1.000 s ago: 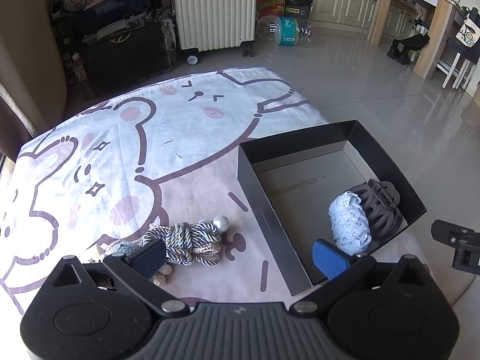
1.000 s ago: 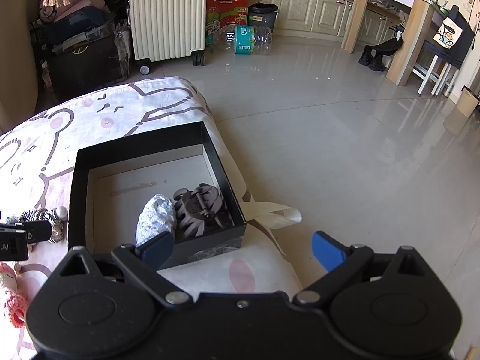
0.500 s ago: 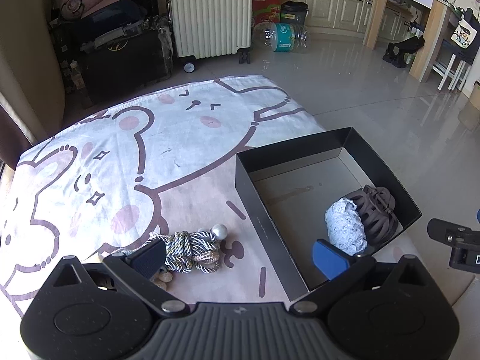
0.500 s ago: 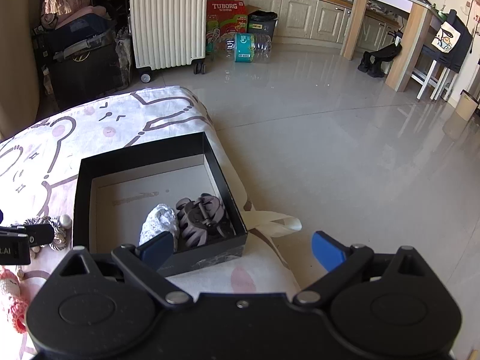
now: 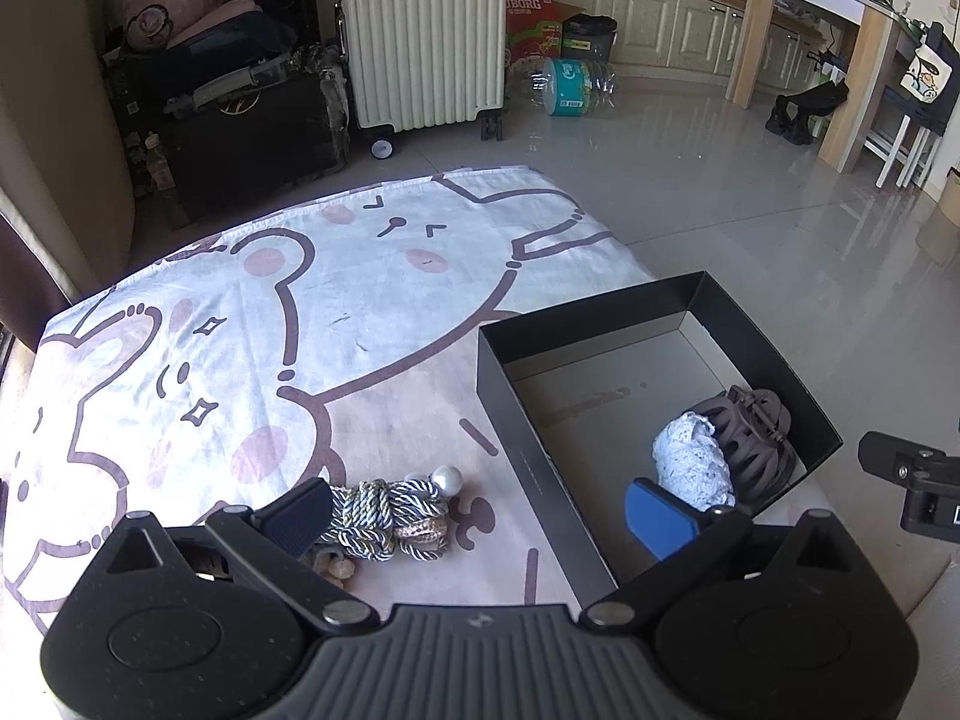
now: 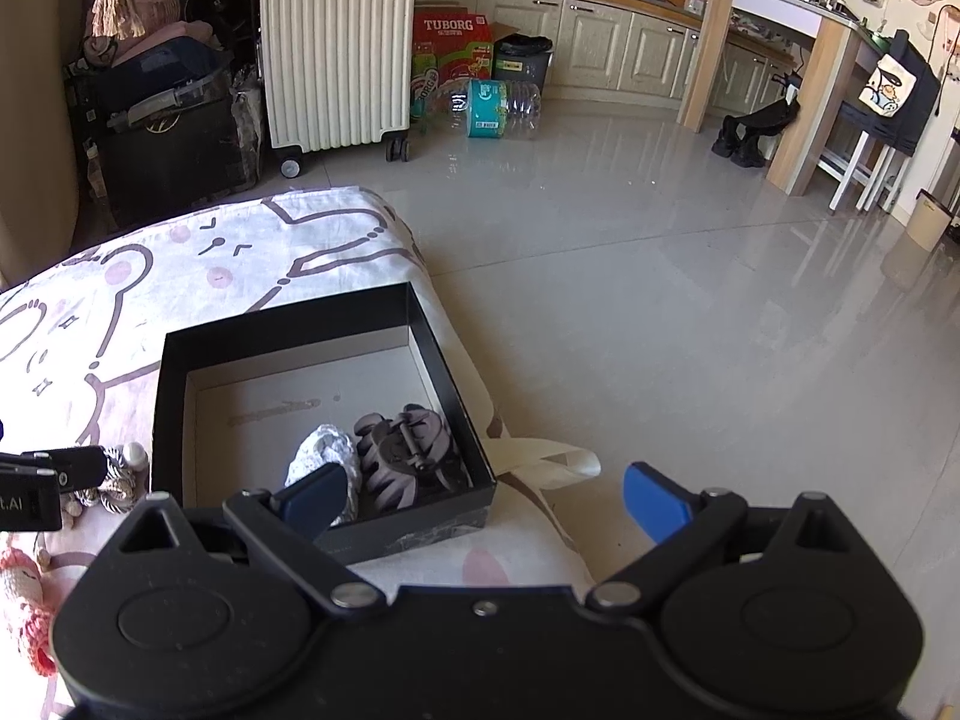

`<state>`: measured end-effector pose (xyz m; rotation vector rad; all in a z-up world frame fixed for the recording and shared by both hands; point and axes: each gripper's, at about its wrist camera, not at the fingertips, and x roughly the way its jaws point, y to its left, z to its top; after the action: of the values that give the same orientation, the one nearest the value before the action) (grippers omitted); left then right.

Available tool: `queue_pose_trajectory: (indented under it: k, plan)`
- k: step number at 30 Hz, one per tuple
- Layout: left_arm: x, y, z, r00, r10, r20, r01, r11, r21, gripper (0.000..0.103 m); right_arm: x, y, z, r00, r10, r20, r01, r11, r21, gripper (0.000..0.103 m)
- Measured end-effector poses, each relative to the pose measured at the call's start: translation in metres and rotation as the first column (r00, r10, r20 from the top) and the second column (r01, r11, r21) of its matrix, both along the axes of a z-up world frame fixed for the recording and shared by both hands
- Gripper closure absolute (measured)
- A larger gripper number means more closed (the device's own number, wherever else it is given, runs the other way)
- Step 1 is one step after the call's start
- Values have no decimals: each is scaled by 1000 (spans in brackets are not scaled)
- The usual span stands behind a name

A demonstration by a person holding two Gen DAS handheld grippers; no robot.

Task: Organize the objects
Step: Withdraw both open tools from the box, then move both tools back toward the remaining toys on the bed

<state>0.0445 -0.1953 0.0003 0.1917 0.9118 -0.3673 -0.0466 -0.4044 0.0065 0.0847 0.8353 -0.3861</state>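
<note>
A black open box [image 5: 762, 342] [image 6: 288, 330] sits on the cartoon-print cloth [image 5: 240, 312]. In its near right corner lie a white lace bundle [image 5: 690, 462] [image 6: 321, 456] and a dark brown claw hair clip [image 5: 756, 438] [image 6: 408, 450]. Left of the box a blue-white twisted rope bundle with a pearl [image 5: 390, 510] [image 6: 117, 477] rests on the cloth. My left gripper [image 5: 480, 519] is open, its left finger just beside the rope. Above the box's near edge my right gripper [image 6: 483, 501] hovers open, holding nothing.
A pink crochet item [image 6: 24, 600] lies at the cloth's near left. A cream strap [image 6: 558, 462] hangs off the right edge. Beyond the cloth are tiled floor, a white suitcase [image 5: 426, 30], dark bags [image 5: 228, 96], a water bottle [image 6: 498, 105] and a wooden table leg [image 5: 852, 102].
Both grippers have drawn back and up, so the box and rope bundle look smaller and lower in view. Nothing was picked up; both stay open.
</note>
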Motion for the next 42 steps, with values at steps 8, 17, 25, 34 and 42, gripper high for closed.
queue_pose_trajectory:
  k: [8,17,25,34,42]
  plan:
    - [7,11,7,999,32,13,-31,999,-16,1,7,7,6,1000,25,14,-24,1000,-12,3]
    - [16,35,16,996,87,33,-86,996,-36,1,23,24,19,996,87,38,-86,996,-26,3]
    - [22,69,24,988,146,42,-144,989,-43,1,39,49,24,985,166,45,-164,986,-39,3]
    - [19,117,21,973,229,29,-228,973,-41,1,56,85,26,962,268,44,-266,963,-37,3]
    - [11,153,21,957,290,12,-289,955,-65,1,62,116,29,935,353,47,-352,936,-29,3]
